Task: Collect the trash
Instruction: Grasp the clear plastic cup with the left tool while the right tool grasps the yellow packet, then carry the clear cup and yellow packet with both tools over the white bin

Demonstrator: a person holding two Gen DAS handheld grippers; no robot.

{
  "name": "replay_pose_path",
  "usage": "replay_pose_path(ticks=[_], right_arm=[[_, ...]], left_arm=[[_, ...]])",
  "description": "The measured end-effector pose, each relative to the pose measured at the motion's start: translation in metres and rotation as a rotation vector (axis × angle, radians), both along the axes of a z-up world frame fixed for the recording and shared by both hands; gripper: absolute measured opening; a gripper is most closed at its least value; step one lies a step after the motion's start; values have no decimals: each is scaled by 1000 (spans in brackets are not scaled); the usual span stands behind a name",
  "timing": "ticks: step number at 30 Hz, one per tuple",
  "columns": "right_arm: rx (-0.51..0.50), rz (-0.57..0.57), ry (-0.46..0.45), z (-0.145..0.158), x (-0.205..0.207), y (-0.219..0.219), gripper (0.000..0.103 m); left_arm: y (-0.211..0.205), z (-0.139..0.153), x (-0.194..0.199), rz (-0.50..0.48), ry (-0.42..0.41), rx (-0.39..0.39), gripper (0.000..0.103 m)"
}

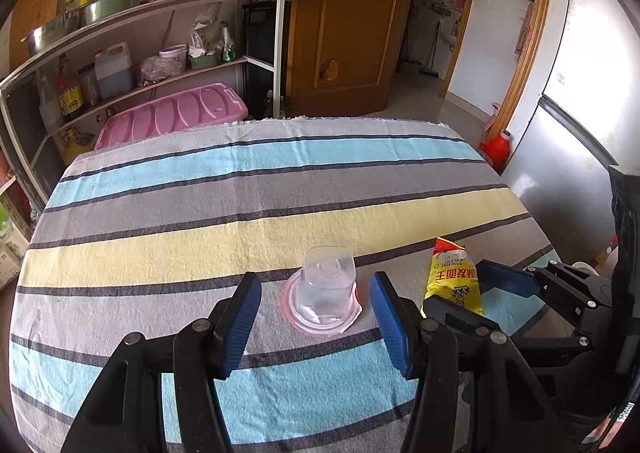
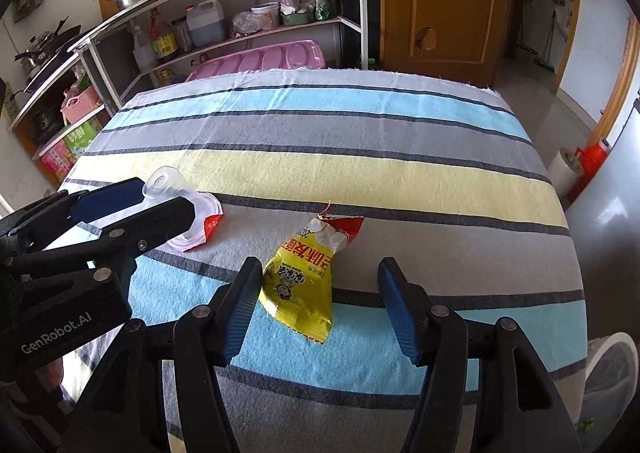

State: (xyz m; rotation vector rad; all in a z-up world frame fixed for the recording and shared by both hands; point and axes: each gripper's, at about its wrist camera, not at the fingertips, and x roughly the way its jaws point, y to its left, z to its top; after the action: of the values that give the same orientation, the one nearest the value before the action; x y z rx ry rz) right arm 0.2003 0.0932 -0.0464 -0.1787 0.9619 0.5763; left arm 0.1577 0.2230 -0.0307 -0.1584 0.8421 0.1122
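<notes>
A clear plastic cup [image 1: 326,285] stands upside down on its peeled pink-rimmed lid on the striped tablecloth [image 1: 240,221]. My left gripper [image 1: 315,287] is open around it, one blue pad on each side with a gap to the cup. In the right wrist view the same cup [image 2: 168,189] shows between the left gripper's [image 2: 166,200] fingers. A torn yellow snack packet [image 2: 300,281] lies flat between the open jaws of my right gripper [image 2: 320,271], close to the left pad. The left wrist view shows that packet [image 1: 450,277] within the right gripper [image 1: 476,293].
The table's far edge [image 2: 360,71] faces a metal shelf [image 1: 160,9] with bottles, bowls and a kettle, a pink bin lid [image 1: 176,113] and a wooden door [image 1: 344,13]. A white mesh basket [image 2: 612,369] stands off the table's right side, a red flask [image 1: 498,149] beyond.
</notes>
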Motion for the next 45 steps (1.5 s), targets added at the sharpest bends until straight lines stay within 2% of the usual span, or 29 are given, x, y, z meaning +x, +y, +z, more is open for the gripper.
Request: replay_pose_path(ticks=[14,20,23,27,29,31,45], right_arm=[[-7,8,-37,-3,-2,4,61],[13,3,-32,-2,0,3,61],[38,-5,-22,-2,1,0,61],[71,-17,-10,-2,2,-5,60],[78,-27,-10,-1,3,-7,53],[84,-35,-9,-1,2,-9,36],[109,-30,-22,5,-13,-19,31]], left_arm=[[5,-16,12,25,7,-14,56],[11,-18,15,24,9,-39,40],[12,-17,14,26,3,-38,39],[10,-16,12,26,-5,-30,32],[9,-14,10,24,-10,-20,31],[6,-14,9,18,-7,-14,31],[-14,-3,-17,-5,-19,-4,31]])
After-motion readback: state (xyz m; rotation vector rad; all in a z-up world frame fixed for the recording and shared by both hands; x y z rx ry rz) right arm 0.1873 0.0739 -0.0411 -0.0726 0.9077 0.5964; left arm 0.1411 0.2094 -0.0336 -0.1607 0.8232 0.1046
